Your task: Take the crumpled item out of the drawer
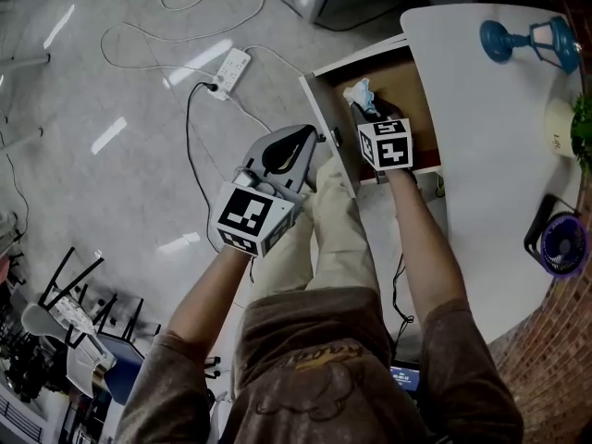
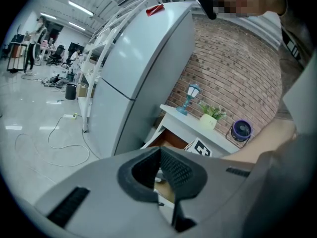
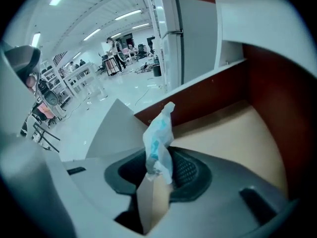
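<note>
The crumpled item (image 1: 361, 92), a white wad with blue print, sits at the front left of the open wooden drawer (image 1: 319, 109). My right gripper (image 1: 368, 109) reaches into the drawer and its pads pinch the item. In the right gripper view the crumpled item (image 3: 158, 138) stands upright between the jaws of my right gripper (image 3: 157, 175), above the tan drawer floor (image 3: 233, 133). My left gripper (image 1: 313, 137) hangs outside the drawer, left of its front, with its tips together and nothing in them. From the left gripper view, my left gripper (image 2: 159, 155) points toward the drawer (image 2: 168, 139).
The drawer belongs to a white table (image 1: 481, 155) carrying a blue lamp (image 1: 532, 43), a potted plant (image 1: 578, 128) and a small fan (image 1: 562, 245). A power strip (image 1: 231, 67) with cables lies on the floor. A tall fridge (image 2: 138, 68) stands beside the table. The person's legs (image 1: 333, 239) are below.
</note>
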The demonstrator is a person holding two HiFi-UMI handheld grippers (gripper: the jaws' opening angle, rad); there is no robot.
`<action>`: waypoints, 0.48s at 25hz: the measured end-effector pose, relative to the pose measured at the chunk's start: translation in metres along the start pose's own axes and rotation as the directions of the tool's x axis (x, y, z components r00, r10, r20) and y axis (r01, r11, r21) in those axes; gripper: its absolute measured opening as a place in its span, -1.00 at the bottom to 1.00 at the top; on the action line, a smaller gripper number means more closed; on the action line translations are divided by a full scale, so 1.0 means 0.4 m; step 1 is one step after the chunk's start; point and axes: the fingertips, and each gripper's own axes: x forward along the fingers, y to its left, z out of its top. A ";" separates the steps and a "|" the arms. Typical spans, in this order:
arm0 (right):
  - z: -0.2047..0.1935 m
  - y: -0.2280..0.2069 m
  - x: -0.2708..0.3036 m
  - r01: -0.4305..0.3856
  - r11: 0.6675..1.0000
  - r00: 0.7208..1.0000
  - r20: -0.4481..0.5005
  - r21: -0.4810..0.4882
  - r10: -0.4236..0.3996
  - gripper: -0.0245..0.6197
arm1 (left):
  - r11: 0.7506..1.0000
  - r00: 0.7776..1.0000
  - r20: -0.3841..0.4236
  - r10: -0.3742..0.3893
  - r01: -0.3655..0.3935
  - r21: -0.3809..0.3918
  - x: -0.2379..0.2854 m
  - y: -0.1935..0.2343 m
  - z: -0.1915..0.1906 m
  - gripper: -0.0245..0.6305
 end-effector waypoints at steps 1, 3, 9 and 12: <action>0.015 0.005 -0.014 -0.002 1.000 1.000 0.011 -0.004 0.002 -0.56 | 1.000 1.000 0.003 -0.001 0.001 0.002 -0.007 -0.006 0.012 -0.90; 0.049 0.015 -0.045 -0.005 1.000 0.999 0.038 -0.009 0.005 -0.57 | 1.000 1.000 0.012 -0.003 0.003 0.008 -0.021 -0.020 0.039 -0.90; 0.179 0.053 -0.160 -0.018 0.999 0.991 0.135 -0.033 0.022 -0.57 | 1.000 0.999 0.038 -0.001 0.000 0.026 -0.066 -0.059 0.123 -0.90; 0.251 0.079 -0.218 -0.023 0.998 0.984 0.176 -0.064 0.034 -0.58 | 0.999 0.999 0.045 -0.004 0.002 0.049 -0.094 -0.079 0.169 -0.90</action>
